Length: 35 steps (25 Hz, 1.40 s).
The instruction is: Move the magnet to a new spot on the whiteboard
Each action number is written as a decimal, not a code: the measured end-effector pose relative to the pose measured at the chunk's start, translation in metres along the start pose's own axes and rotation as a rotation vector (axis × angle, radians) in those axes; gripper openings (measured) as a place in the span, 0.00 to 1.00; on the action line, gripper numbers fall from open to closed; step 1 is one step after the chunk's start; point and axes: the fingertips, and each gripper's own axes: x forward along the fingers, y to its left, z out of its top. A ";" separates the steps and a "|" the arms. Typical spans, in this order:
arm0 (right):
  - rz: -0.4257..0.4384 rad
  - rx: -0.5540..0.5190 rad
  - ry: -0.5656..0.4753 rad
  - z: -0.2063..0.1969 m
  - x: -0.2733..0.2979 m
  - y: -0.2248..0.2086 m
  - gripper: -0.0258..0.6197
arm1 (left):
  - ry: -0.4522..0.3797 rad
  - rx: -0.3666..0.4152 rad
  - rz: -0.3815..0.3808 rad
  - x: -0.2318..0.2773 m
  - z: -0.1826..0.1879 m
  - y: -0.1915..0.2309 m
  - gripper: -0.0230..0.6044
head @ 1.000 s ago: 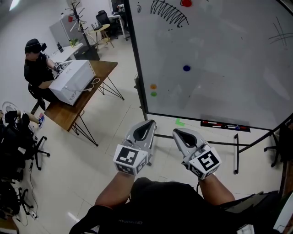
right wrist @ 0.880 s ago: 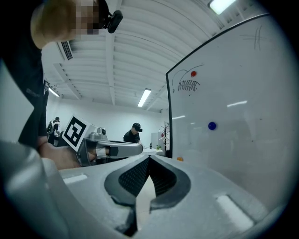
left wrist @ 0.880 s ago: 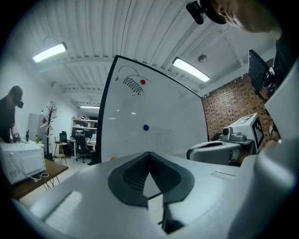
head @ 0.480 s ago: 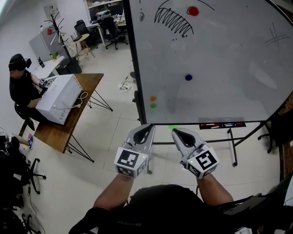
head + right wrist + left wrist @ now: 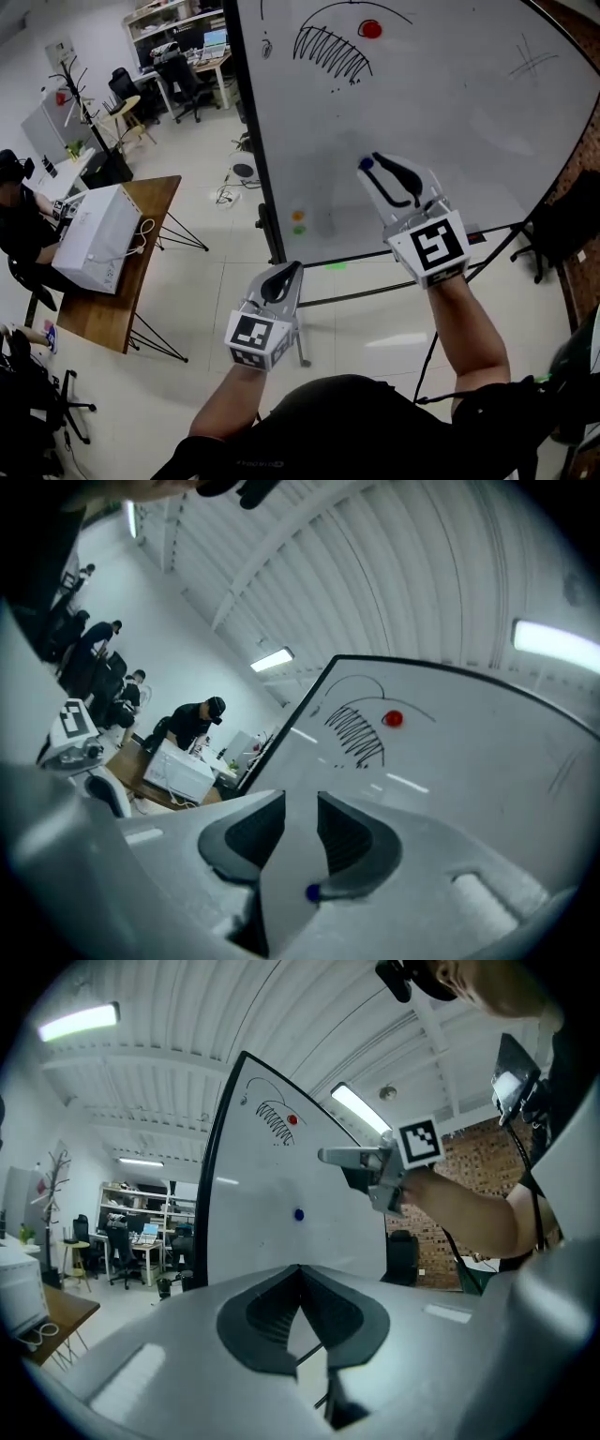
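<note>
Head view puts the blue magnet point(image 5: 365, 163) mid-whiteboard point(image 5: 469, 122), right at the tips of the right gripper point(image 5: 373, 164). That gripper has come up from beside the left gripper point(image 5: 287, 272), and its jaws have just been opening. They stand half apart with the magnet at the gap's edge, not yet pinched. The left gripper hangs low, closed and empty. The red magnet point(image 5: 371, 29), scribble point(image 5: 326, 49), orange magnet point(image 5: 298, 216) and green magnet point(image 5: 300, 229) sit well clear.
</note>
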 end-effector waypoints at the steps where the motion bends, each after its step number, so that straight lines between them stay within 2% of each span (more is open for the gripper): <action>1: -0.027 -0.030 -0.008 0.012 0.008 -0.015 0.18 | 0.002 0.002 -0.001 -0.001 -0.002 0.001 0.06; 7: -0.135 -0.188 -0.040 0.073 0.053 -0.079 0.21 | 0.008 -0.005 0.000 -0.005 -0.002 0.005 0.06; 13: -0.206 -0.243 -0.046 0.109 0.077 -0.123 0.22 | -0.005 -0.019 0.025 -0.007 0.000 0.012 0.06; 17: -0.222 -0.258 -0.017 0.113 0.091 -0.139 0.26 | -0.016 -0.021 0.037 -0.007 0.002 0.014 0.06; 24: -0.234 -0.238 0.019 0.105 0.105 -0.151 0.28 | -0.015 -0.030 0.056 -0.009 0.000 0.017 0.06; 27: -0.249 -0.254 0.026 0.104 0.106 -0.152 0.26 | -0.014 -0.036 0.064 -0.010 0.000 0.019 0.06; 29: -0.256 -0.259 0.026 0.105 0.105 -0.153 0.21 | -0.013 -0.040 0.065 -0.010 -0.001 0.019 0.06; 35: -0.249 -0.247 0.030 0.102 0.105 -0.150 0.21 | -0.008 -0.046 0.063 -0.011 -0.003 0.018 0.06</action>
